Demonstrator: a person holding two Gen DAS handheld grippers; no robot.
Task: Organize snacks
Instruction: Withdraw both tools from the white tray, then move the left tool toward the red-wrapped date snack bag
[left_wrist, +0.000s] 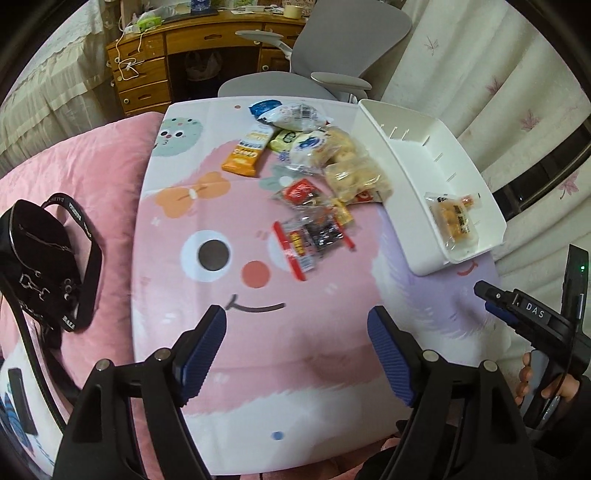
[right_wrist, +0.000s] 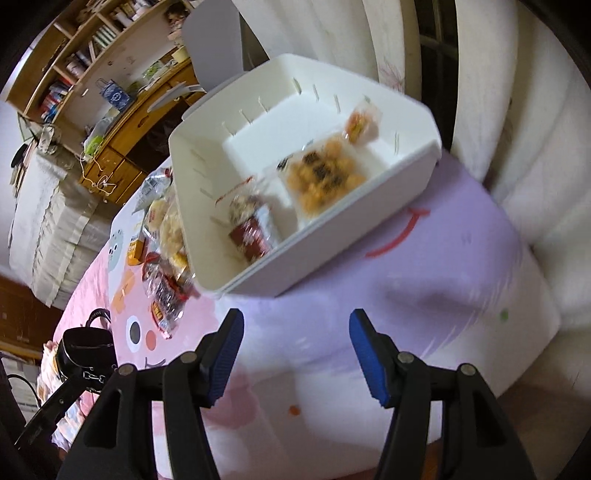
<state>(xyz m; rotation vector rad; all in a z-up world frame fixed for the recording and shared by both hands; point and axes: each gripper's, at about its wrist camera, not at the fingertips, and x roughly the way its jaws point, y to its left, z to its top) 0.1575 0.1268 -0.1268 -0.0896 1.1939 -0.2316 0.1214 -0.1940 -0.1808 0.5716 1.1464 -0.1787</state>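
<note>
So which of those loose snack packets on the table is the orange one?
The long orange bar packet, lying flat at the left edge of the snack pile, farthest from the white bin. Its neighbours are clear, pale yellow, or red wrappers.

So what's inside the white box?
The white box holds a clear packet of orange puffs, a small orange packet and a dark red packet. Anything lying under those packets is covered, so I can't tell.

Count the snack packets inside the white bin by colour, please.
Orange packets: 2
Dark red packets: 1
Total in the white bin: 3
</note>
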